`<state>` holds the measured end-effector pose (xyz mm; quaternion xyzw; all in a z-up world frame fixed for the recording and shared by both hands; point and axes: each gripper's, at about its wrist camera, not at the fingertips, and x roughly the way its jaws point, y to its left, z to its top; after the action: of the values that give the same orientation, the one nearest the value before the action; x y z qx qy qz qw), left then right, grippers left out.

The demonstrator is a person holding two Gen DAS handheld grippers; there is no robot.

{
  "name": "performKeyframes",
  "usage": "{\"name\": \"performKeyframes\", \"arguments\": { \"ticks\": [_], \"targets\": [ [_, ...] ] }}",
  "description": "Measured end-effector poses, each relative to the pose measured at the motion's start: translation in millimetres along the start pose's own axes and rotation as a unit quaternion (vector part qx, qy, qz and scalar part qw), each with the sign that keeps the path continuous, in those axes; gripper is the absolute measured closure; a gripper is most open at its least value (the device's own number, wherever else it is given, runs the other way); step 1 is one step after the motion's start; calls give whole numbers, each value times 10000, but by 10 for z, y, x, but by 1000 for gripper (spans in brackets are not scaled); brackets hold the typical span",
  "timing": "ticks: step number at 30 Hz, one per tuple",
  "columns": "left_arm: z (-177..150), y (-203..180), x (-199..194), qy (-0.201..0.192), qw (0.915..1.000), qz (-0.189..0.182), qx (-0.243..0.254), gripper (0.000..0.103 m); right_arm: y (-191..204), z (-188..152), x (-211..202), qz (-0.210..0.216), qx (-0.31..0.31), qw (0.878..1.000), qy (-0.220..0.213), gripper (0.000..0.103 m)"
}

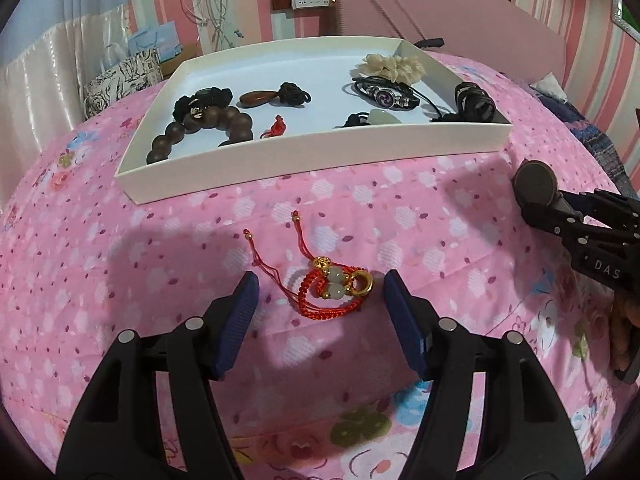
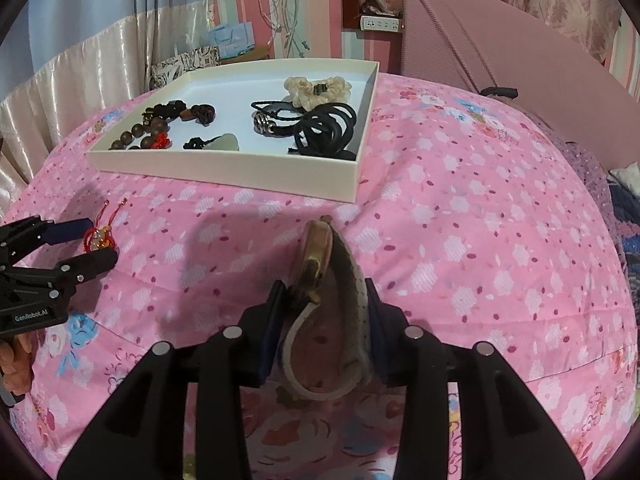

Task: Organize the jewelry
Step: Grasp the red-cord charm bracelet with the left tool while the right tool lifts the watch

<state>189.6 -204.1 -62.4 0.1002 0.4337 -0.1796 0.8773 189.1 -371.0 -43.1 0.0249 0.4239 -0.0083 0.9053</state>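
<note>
A red cord bracelet [image 1: 328,284] with pale beads and a gold ring lies on the pink floral bedspread. My left gripper [image 1: 320,284] stands open with a finger on each side of it, the pads apart from it. The same bracelet [image 2: 99,238] shows small at the left of the right wrist view, between the left gripper's fingers [image 2: 68,229]. My right gripper [image 2: 322,292] is shut on a wristwatch [image 2: 320,256] with a gold case and a pale strap, held above the bedspread. In the left wrist view the watch face [image 1: 536,182] sticks out at the right edge.
A shallow white tray [image 1: 304,162] sits on the bed beyond both grippers. It holds a wooden bead bracelet [image 1: 208,128], dark cord pieces, a cream scrunchie [image 1: 394,66] and black hair ties [image 2: 326,128]. A pink mat [image 2: 500,52] leans at the back right. A hand shows at the left edge.
</note>
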Motion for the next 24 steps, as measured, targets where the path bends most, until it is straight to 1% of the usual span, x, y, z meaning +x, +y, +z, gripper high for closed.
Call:
{"name": "performKeyframes", "arguments": {
  "ticks": [3,5,7,9,10,12,14,15,16,17,20,24],
  "targets": [
    [-7,-18,7,-24,10000,-26,60,43,17,3,-3,-60,-68,10000,-3,64],
    [-22,-65,-9,-74,9998,-43,163,49,18,3,-5,-79,-83,9999,-10,64],
    [-36,-96,-41,-154,9996,-39,238,66,21,7,-9,-96,-83,9999,-18,65],
    [-51,-119,-58,-173,9994,58,286,70,13,7,-10,-91,-81,9999,-18,65],
    [-51,-116,-61,-180,9994,64,299,75,7,10,-11,-79,-61,9999,-17,65],
    [-56,-82,-69,-195,9996,7,214,79,11,4,-11,-74,-45,10000,-19,66],
    [-63,21,-93,-222,9995,-239,-43,84,11,1,-18,-85,-37,10000,-30,69],
    [-72,82,-107,-210,9989,-374,-185,85,11,-1,-23,-85,-39,9999,-39,71],
    [-74,115,-102,-182,9986,-424,-264,85,12,-2,-26,-86,-39,9999,-50,73],
    [-82,146,-111,-139,9985,-423,-321,86,9,-4,-35,-102,-30,9999,-73,79],
    [-121,147,-174,-205,9988,-348,-282,86,11,-17,-71,-185,-17,9997,-151,82],
    [-151,217,-250,-264,9982,-364,-403,86,-28,-14,-89,-81,73,9998,-171,84]
  ]
}}
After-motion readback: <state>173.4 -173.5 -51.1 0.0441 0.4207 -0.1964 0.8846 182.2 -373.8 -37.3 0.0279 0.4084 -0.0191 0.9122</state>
